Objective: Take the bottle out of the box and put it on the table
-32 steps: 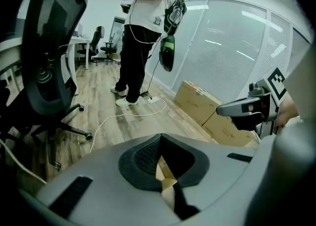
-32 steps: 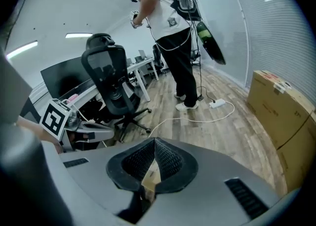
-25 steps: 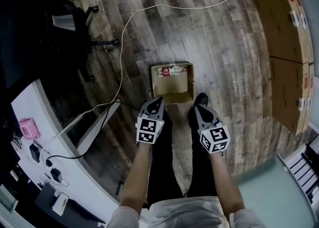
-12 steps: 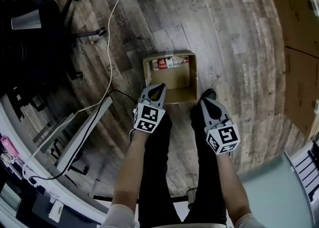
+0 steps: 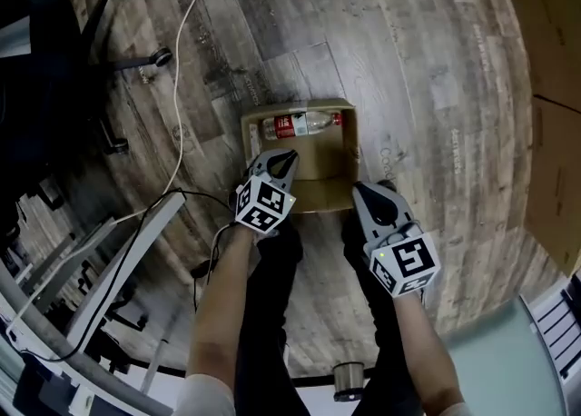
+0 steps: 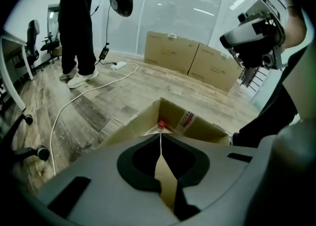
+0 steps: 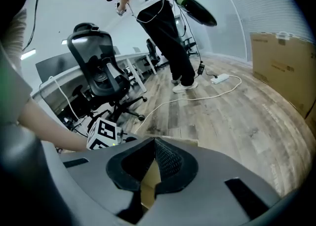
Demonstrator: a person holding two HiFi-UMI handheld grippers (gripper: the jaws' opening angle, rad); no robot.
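Box (image 5: pixel 350 146) sits open-topped on the wood floor (image 5: pixel 436 60). Bottle (image 5: pixel 300 123) is inside the box, on its side along the far wall. Its red cap points to the box's right wall and its red label is toward the left wall. Rest of the box shows bare cardboard.

Left gripper (image 5: pixel 287 158): tips over the near-left part of the box, above the bottom. Jaws pressed together, nothing between them. It is short of the bottle, not touching it. In the left gripper view the closed tips line up with the red cap just past them.

Right gripper (image 5: pixel 359 190): tips at the box's near-right corner, about over the rim. In its own view the jaws meet at the tips and hold nothing. It is clear of the bottle.

White cable (image 5: pixel 179 51) runs over the floor left of the box. Office chair (image 5: pixel 54 51) stands farther left of the box. Cartons (image 6: pixel 190 57) are stacked well beyond the box's far side. Standing person (image 6: pixel 79 27) is also well beyond the box, by the cable's far end. Wearer's legs (image 5: pixel 272 314) are on the near side of the box.
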